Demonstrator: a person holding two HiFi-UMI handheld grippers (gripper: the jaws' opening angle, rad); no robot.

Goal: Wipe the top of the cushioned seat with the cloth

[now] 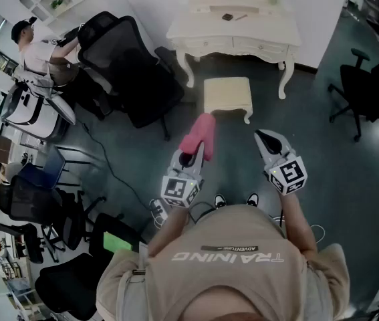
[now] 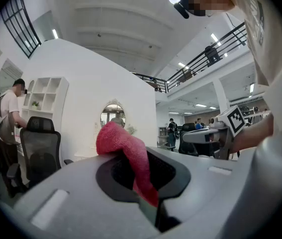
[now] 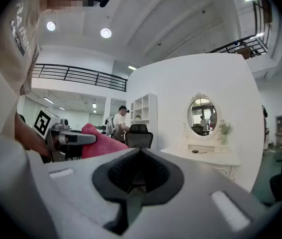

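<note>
Head view: left gripper [image 1: 192,155] clamps cloth [image 1: 200,134].

We're in a beige short-sleeved T-shirt [image 1: 232,273], white "TRAINING" print across the back with a small dark "ADVENTURE" patch beside it, plus black-and-white sneakers [image 1: 220,200]. Our left hand-held gripper [image 1: 194,154] and right hand-held gripper [image 1: 264,136]: pale grey tapered shells, dark inner recess, each with a white cube [image 1: 180,189] carrying black square markers.
</note>
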